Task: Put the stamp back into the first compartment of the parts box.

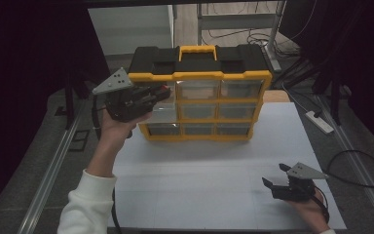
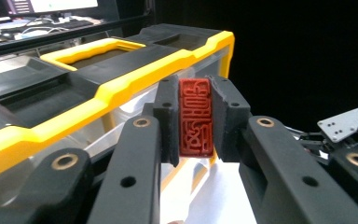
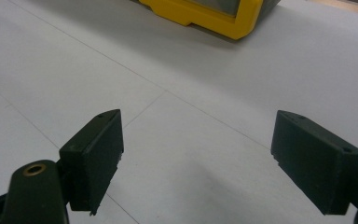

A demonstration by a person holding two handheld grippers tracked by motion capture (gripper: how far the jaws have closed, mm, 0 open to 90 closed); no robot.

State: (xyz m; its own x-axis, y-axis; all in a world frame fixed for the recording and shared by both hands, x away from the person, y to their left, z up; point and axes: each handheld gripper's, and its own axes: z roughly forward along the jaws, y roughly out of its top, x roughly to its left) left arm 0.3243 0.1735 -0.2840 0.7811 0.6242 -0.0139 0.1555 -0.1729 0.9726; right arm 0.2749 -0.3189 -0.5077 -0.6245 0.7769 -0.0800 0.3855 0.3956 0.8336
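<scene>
A yellow and black drawer organizer (image 1: 199, 75) stands at the back of the white table. My left gripper (image 1: 161, 93) is raised at its upper left corner, in front of the left column of clear drawers. It is shut on a small red block with a carved face (image 2: 196, 126), which sits upright between the pads of the left gripper (image 2: 195, 93). A clear drawer (image 1: 163, 113) just below it looks pulled out. My right gripper (image 1: 273, 174) rests low at the table's front right. The right gripper (image 3: 196, 135) stands open with nothing between its jaws.
The organizer has a yellow carry handle (image 1: 197, 51) on its black lid. The white table sheet (image 1: 199, 185) stretches between the organizer and the front edge. A power strip (image 1: 319, 122) and cables lie on the floor to the right. Metal rails (image 1: 53, 165) flank the table.
</scene>
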